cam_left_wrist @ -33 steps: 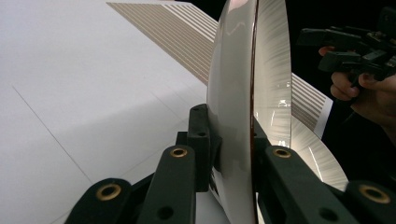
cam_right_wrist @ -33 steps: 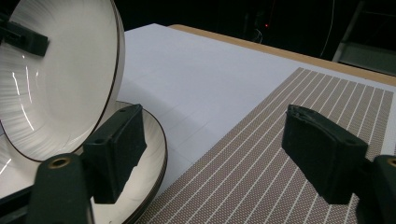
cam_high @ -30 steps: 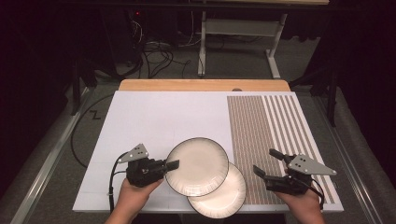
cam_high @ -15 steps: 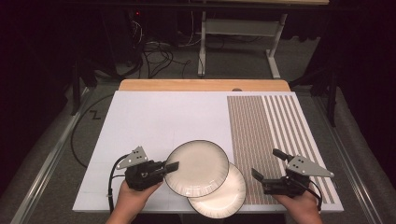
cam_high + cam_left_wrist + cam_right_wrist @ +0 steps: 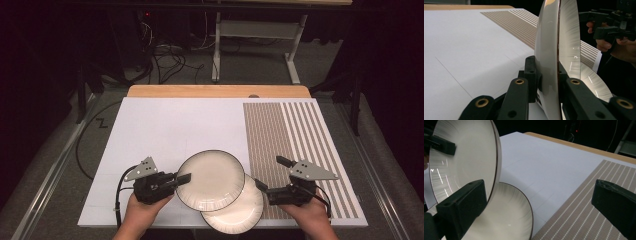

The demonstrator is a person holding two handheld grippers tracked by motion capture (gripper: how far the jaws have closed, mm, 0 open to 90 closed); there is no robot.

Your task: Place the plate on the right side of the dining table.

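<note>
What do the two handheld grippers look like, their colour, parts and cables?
Both the left gripper and the right gripper are black, each topped with a grey three-cornered plate. Brass-coloured rivets dot the left one's jaw links. A black cable trails from the left one. No sleeves are visible on the forearms.

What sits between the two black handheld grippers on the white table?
Two cream plates with dark rims: the upper plate, clamped by the left gripper, overlaps the lower plate before the right gripper, per the high view.

White table [image 5: 165, 130], striped mat [image 5: 295, 135], plate [image 5: 240, 215]
</note>
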